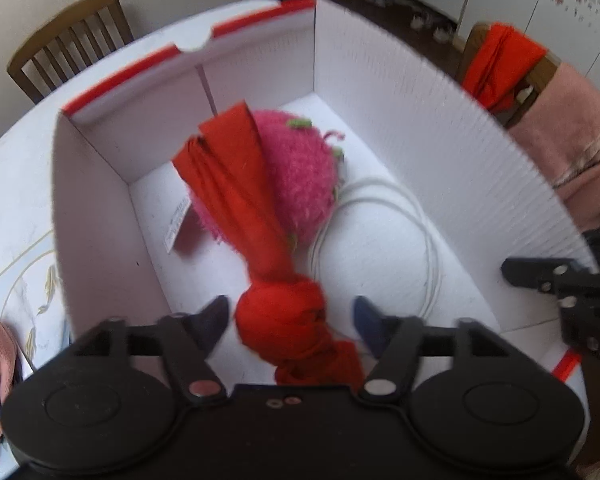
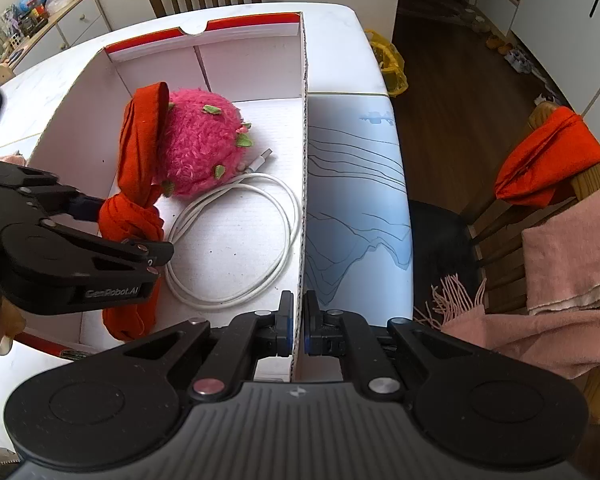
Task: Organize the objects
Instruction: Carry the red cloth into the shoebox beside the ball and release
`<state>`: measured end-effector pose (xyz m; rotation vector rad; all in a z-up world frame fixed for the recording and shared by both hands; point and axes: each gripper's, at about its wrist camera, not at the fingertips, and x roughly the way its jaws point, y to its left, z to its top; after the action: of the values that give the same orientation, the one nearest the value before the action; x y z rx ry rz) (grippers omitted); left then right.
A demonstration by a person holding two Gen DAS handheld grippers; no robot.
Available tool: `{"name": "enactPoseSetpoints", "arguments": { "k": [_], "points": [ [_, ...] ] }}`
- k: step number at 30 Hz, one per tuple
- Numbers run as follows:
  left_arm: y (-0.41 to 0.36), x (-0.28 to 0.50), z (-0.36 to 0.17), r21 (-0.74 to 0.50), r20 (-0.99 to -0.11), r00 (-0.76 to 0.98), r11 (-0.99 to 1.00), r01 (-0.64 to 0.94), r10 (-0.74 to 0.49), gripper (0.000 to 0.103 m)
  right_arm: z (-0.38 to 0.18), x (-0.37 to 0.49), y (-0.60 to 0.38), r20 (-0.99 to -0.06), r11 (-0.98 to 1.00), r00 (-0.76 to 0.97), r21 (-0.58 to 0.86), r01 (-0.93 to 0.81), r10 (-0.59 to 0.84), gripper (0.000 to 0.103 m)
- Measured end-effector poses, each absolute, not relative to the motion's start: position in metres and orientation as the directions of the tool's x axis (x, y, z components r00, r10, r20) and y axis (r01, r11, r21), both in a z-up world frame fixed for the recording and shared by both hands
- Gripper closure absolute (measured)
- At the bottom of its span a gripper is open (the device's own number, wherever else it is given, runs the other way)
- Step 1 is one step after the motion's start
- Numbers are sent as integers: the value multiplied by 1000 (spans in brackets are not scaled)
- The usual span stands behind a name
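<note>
Red cloth (image 1: 256,240) (lower end perhaps hidden)

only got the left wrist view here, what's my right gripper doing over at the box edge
Observer: The right gripper is shut on the box wall, pinching its top edge.
Operator: ok and is the left one off the red cloth
Observer: Yes, the left gripper has open jaws either side of the knotted red cloth, pads not pressing it.
Operator: that white cable, what's on the end of it
Observer: The white cable ends in a USB plug lying beside the pink plush fruit.
</note>
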<state>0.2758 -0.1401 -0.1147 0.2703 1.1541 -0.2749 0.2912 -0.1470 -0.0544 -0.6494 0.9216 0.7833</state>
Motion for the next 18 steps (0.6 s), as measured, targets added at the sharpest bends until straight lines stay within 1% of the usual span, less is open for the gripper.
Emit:
{"name": "enactPoseSetpoints", "arguments": {
  "k": [10,18],
  "points": [
    [-136,261,-96,9,-890,427,932,362,-158,20,-55,292,-146,-877,570,377,-154,-807,297,99],
    [-123,247,-75,-26,-861,470,938,347,-197,19,-55,291,-145,-879,579,379,-154,-801,290,99]
  ]
}}
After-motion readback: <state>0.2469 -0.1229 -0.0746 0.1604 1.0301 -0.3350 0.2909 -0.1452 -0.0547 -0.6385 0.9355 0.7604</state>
